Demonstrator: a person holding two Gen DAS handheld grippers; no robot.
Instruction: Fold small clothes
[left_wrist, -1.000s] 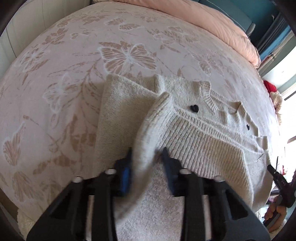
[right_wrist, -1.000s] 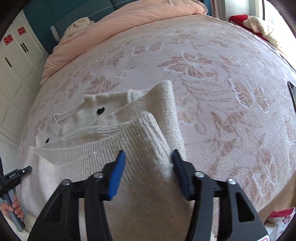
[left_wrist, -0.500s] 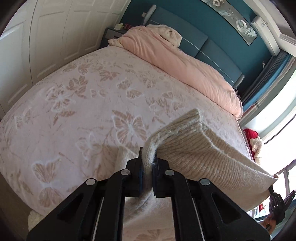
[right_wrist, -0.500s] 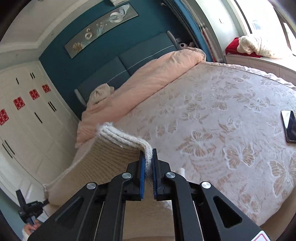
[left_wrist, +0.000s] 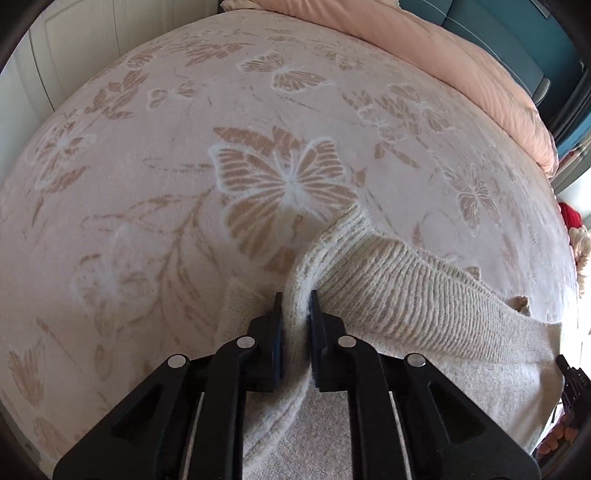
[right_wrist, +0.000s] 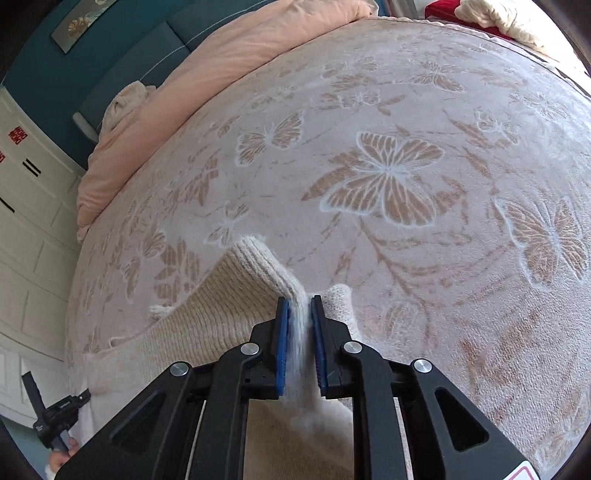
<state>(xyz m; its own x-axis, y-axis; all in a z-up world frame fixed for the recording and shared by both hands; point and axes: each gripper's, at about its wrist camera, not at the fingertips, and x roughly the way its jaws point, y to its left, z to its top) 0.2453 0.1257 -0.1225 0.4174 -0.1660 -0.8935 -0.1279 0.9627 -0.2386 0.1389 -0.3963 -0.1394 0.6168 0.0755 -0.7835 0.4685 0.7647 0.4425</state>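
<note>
Both tongs (left_wrist: 296, 314) (right_wrist: 298, 317) pinch sweater (left_wrist: 406, 295), folds beneath hidden

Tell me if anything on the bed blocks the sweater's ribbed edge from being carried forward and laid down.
Nothing visible does. Both the left gripper and right gripper are shut on the sweater, and the butterfly bedspread ahead shows only its print; the pink duvet lies far back.

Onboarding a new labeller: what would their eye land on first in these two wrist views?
The cream knit sweater, its ribbed hem pinched at both ends: the left gripper and the right gripper are each shut on a corner in the lower middle of their views. Next, the big butterfly print on the pale bedspread just beyond the hem, then the peach duvet bunched at the bed's far end.
</note>
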